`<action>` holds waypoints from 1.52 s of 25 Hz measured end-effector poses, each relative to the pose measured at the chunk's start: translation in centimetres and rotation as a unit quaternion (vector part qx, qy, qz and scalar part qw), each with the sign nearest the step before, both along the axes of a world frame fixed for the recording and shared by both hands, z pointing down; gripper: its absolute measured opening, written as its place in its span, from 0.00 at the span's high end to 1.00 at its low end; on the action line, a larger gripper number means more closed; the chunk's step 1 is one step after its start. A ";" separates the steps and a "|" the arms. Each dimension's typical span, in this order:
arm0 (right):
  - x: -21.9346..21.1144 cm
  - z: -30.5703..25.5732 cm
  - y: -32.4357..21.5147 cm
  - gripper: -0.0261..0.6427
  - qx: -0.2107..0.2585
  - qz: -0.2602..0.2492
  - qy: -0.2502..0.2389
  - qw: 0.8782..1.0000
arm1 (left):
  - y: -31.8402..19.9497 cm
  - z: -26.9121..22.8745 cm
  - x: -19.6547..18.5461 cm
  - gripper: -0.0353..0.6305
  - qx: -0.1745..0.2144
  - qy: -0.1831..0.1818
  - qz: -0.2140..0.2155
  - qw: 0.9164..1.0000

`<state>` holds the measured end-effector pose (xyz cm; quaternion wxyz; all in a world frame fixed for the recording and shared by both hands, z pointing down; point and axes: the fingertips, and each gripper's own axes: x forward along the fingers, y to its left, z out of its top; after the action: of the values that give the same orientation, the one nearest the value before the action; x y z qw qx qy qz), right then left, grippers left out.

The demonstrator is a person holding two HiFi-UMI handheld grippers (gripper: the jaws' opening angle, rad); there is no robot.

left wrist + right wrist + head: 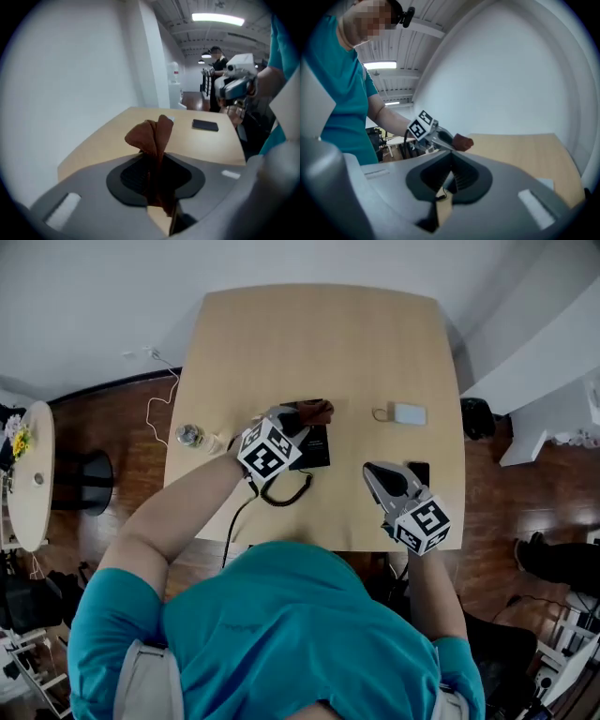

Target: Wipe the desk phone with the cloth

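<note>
The left gripper [300,421] sits at the centre of the head view, its jaws pressed together on a rust-brown cloth [318,412]. In the left gripper view the cloth [152,138] stands up in a folded bunch out of the closed pads. The bunch hangs over the upper edge of the black desk phone [314,448], which lies on the light wooden desk [309,343] directly under this gripper. I cannot tell whether cloth and phone touch. The phone's coiled cord [289,493] loops toward the lower edge of the desk.

The right gripper [377,472] is to the lower right of the phone, well apart from the cloth. Its jaws meet with nothing between them, as the right gripper view [451,164] shows.

The only print that can be made out is the black-and-white square pattern on each marker cube [268,452]. The label on the water bottle [192,437] at the desk's left edge is too small to read.

A black smartphone [205,125] lies flat near the right gripper. A small white device [409,413] with a short cable lies to the right of the cloth.
</note>
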<state>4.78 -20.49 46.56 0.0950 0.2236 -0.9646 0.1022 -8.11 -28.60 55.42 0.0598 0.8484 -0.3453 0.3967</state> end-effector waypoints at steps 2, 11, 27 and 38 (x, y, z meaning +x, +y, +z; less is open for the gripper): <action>0.0 0.4 0.4 0.96 -0.012 0.013 -0.011 1.000 | -2.7 2.3 0.3 0.79 0.028 -0.084 0.031 0.996; 1.6 2.2 2.2 0.96 -0.035 0.034 -0.013 0.999 | -6.3 9.5 -0.5 0.79 0.081 -0.342 0.101 0.931; 2.5 3.5 2.8 0.96 -0.050 0.037 -0.017 0.998 | 7.9 15.9 5.7 0.79 0.029 -0.336 0.251 0.907; 4.7 3.8 3.1 0.96 -0.051 0.064 -0.030 0.996 | -8.1 8.6 3.0 0.79 0.046 -0.384 0.150 0.910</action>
<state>9.43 -17.37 50.37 0.0710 0.2767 -0.9442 0.1637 -5.14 -36.65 63.97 -0.1771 0.6745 -0.2278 0.6796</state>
